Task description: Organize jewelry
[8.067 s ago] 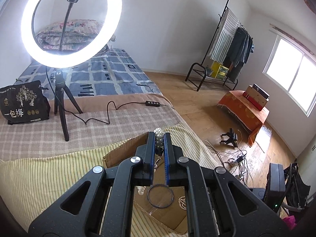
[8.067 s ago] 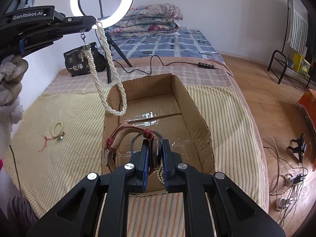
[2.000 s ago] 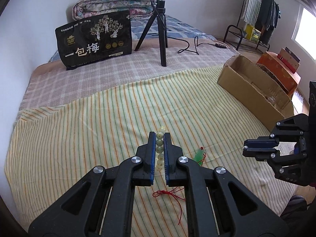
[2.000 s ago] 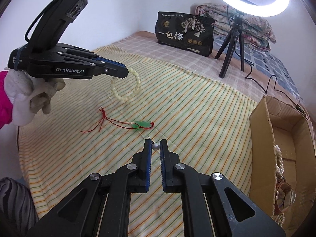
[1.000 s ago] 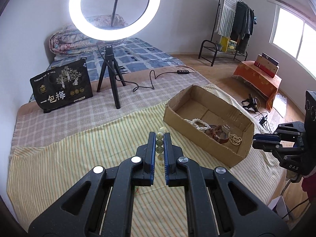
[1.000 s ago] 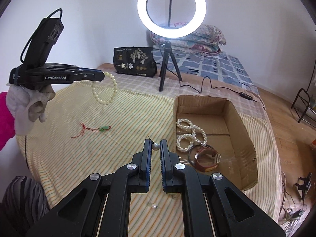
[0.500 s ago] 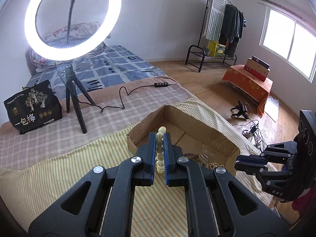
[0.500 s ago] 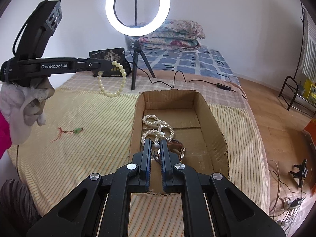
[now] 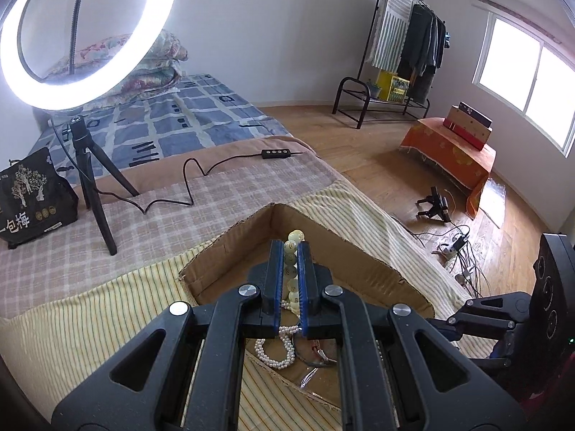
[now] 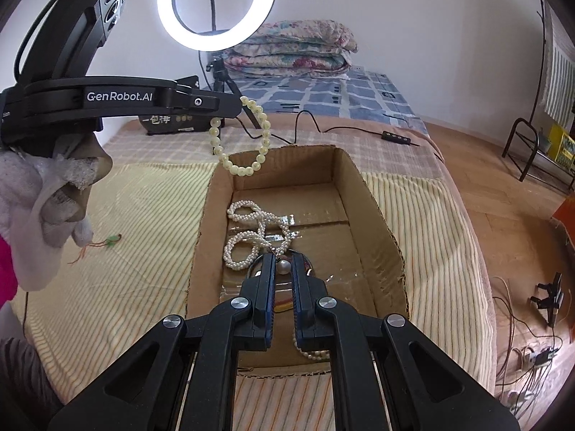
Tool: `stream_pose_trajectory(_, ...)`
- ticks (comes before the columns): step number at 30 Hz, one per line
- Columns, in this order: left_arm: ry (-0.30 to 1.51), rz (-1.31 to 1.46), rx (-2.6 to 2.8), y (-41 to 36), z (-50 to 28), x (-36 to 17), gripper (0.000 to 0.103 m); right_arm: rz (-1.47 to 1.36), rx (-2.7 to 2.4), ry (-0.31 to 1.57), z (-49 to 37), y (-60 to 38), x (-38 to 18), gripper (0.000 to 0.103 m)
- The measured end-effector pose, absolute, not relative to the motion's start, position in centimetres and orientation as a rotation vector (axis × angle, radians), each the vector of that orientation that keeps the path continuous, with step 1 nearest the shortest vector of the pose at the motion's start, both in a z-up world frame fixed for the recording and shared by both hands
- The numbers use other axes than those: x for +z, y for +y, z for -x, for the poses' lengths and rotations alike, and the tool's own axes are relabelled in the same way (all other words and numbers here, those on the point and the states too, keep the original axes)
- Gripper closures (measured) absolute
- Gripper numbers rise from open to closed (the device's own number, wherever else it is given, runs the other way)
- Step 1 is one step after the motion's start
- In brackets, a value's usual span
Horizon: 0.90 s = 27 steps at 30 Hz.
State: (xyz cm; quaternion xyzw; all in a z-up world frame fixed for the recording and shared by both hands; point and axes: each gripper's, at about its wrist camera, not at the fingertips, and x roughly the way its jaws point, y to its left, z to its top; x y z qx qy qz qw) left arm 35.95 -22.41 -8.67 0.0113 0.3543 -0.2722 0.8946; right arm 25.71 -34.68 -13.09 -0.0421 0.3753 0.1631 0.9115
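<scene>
My left gripper point(image 9: 290, 248) is shut on a pale green bead bracelet point(image 9: 291, 264). In the right wrist view that bracelet point(image 10: 241, 168) hangs as a loop from the left gripper point(image 10: 235, 107), above the far left corner of the cardboard box point(image 10: 381, 215). My right gripper point(image 10: 283, 264) is shut on a small round pearl point(image 10: 284, 268) with a thin thread, held over the box's near half. Inside the box lie a white pearl necklace point(image 10: 251, 237) and a dark bangle, partly hidden behind my fingers. The left wrist view shows the pearl necklace point(image 9: 275, 350) below the left gripper.
A red-cord green pendant point(image 10: 107, 241) lies on the striped cloth left of the box. A ring light on a tripod point(image 9: 90, 165), its cable point(image 9: 187, 194) and a black bag point(image 9: 30, 197) stand beyond. A gloved hand point(image 10: 46, 208) holds the left gripper. The bed edge drops to the floor at right.
Both grippers have travelled from over the striped cloth to above the box. The bracelet now hangs over the box's far corner, and the pearl sits over the jewelry inside.
</scene>
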Motion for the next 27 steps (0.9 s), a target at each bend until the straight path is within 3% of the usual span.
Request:
stream_pose_trajectory(12,0.723,-0.062,-0.561,-24.5,-36.0,-8.7,0.098,0.086,0.333,0.785,-26.5,-34.8,-13.8,0.096)
stream_pose_trajectory(14,0.718,-0.076,-0.555,-24.7,-35.9,-8.6,0.097,0.087,0.326,0.78,-26.5,-34.8,-13.7,0.092)
stream_pose_trajectory(15,0.717,-0.082,-0.551,-24.7,-35.9,-8.5,0.097,0.09,0.322,0.779,-26.5,-34.8,-13.7,0.084)
stream_pose_trajectory(16,0.716,-0.086,-0.545,-24.7,-35.9,-8.4,0.088,0.095,0.32,0.774,-26.4,-34.8,-13.6,0.071)
stream_pose_trajectory(17,0.715,-0.085,-0.54,-24.7,-35.8,-8.3,0.066,0.101,0.315,0.767,-26.3,-34.7,-13.5,0.064)
stream_pose_trajectory(18,0.707,-0.08,-0.54,-24.6,-35.7,-8.2,0.058,0.111,0.305,0.759,-26.1,-34.6,-13.4,0.052)
stream_pose_trajectory(19,0.697,-0.076,-0.538,-24.5,-35.6,-8.0,0.053,0.119,0.297,0.751,-26.0,-34.5,-13.3,0.046)
stream_pose_trajectory(22,0.699,-0.079,-0.533,-24.2,-35.5,-7.8,0.052,0.133,0.285,0.737,-25.6,-34.3,-13.0,0.042)
stream_pose_trajectory(27,0.684,-0.073,-0.525,-23.8,-35.1,-7.3,0.041,0.161,0.259,0.729,-25.1,-33.7,-12.7,0.033)
